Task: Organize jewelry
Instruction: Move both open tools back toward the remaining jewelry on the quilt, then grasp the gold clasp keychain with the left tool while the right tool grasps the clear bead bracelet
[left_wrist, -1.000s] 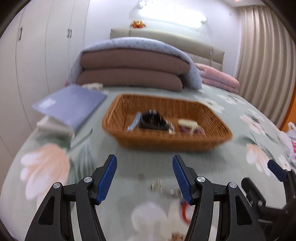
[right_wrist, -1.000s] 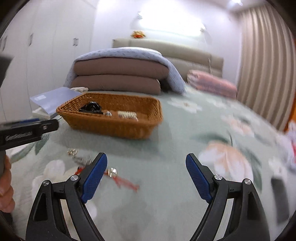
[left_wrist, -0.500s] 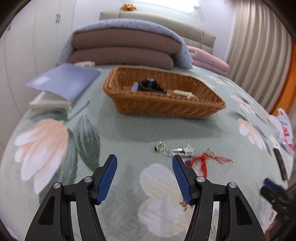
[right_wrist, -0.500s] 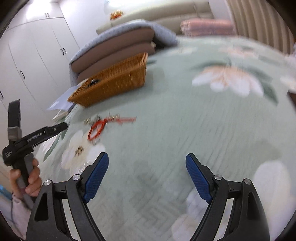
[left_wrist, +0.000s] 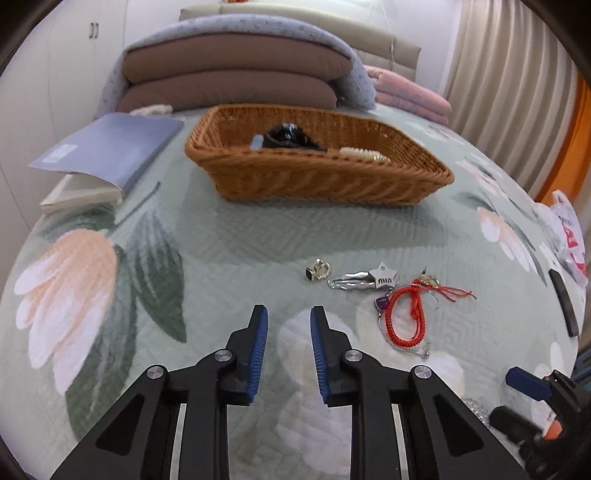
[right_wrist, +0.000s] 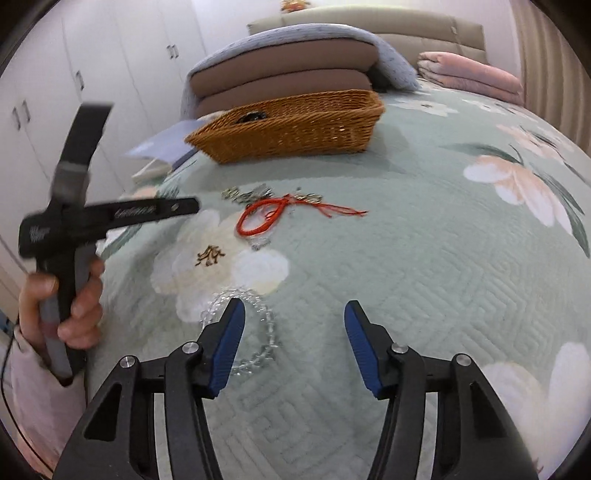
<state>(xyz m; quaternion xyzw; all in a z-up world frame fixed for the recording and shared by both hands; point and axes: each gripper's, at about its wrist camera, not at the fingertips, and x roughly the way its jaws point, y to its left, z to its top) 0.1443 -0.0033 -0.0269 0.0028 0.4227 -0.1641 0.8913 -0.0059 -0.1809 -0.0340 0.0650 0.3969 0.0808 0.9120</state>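
Note:
A wicker basket stands on the bed and holds a black item and a beaded piece; it also shows in the right wrist view. Loose on the quilt lie a gold ring, a silver hair clip and a red cord bracelet. My left gripper is partly closed and empty, just short of the ring. My right gripper is open and empty, with a clear bead bracelet lying by its left finger. The red bracelet lies farther ahead.
A blue book lies on other books left of the basket. Stacked brown cushions and pink blankets lie behind. A black remote and a plastic bag are at the right edge of the bed.
My left gripper's jaws have narrowed from wide open and it has drawn back from the basket toward the loose jewelry. My right gripper swung round to face the bead bracelet.

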